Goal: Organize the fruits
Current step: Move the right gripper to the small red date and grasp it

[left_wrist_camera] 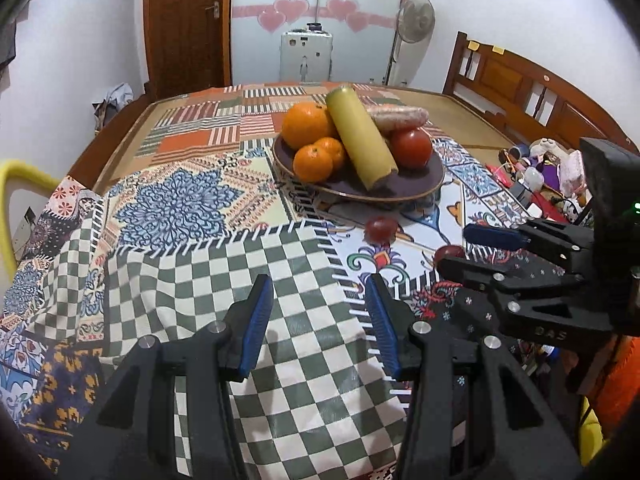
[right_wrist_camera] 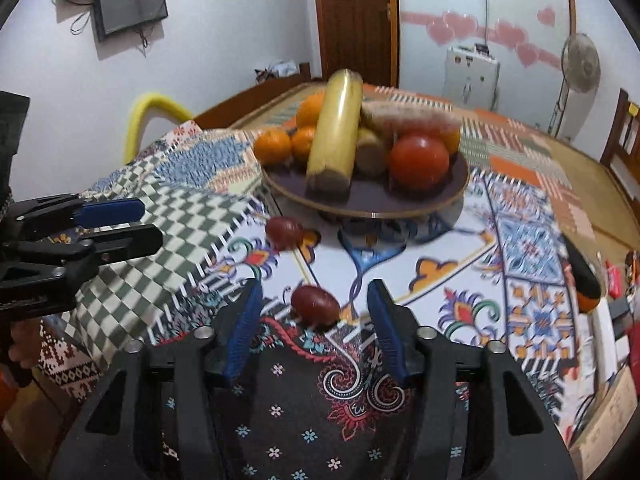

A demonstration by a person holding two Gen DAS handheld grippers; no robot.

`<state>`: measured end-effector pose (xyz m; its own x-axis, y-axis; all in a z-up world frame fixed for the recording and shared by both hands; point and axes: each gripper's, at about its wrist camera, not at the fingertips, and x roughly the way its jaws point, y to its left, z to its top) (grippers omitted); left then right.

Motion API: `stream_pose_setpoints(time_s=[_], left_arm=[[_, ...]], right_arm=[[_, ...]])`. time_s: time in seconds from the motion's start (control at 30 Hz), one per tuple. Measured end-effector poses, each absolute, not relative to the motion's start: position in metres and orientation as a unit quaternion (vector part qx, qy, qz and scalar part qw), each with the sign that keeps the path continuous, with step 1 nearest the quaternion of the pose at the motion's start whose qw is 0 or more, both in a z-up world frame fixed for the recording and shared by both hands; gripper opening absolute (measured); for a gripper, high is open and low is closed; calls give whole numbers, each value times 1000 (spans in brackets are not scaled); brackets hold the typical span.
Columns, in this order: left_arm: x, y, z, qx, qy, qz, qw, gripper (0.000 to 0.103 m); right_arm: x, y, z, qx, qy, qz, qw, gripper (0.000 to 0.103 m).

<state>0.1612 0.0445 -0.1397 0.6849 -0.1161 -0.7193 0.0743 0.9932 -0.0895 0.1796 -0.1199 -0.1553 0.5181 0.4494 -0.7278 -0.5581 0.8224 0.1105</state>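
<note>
From the left wrist we see our left claw (left_wrist_camera: 318, 312) parted and empty over the patchwork-covered counter (left_wrist_camera: 192, 204), the dark round fruit plate (left_wrist_camera: 420, 190) beyond; from the right wrist, our right claw (right_wrist_camera: 314, 320) stands open around a small dark-red oval fruit (right_wrist_camera: 315, 305), pads not touching it

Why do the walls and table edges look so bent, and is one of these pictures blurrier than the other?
Left wrist view: fisheye lens bows the door frame, corners go dark, fruit plate fairly sharp. Right wrist view: same bending, and the plate and the small red fruit between the right tool's fingers look smeared.
</note>
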Motion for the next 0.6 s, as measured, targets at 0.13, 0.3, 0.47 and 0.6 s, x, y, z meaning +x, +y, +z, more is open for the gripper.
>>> stream_pose_setpoints(time_s=[0.13,0.3,0.47,0.6], left_arm=[[165,41,-145,-25,401,-60,914,48],[177,32,-147,-26,406,-69,911,46],[194,14,-149,-15,413,-84,907,38],[212,3,-153,-16,422,-91,902,38]], right_arm=[[180,-121,-158,-74,394,292,868,29],[178,-126,-155,-70,388,298,869,21],[180,-141,-147,-58,376,297,876,21],[182,-151,-142,-56,366,289,883,21]])
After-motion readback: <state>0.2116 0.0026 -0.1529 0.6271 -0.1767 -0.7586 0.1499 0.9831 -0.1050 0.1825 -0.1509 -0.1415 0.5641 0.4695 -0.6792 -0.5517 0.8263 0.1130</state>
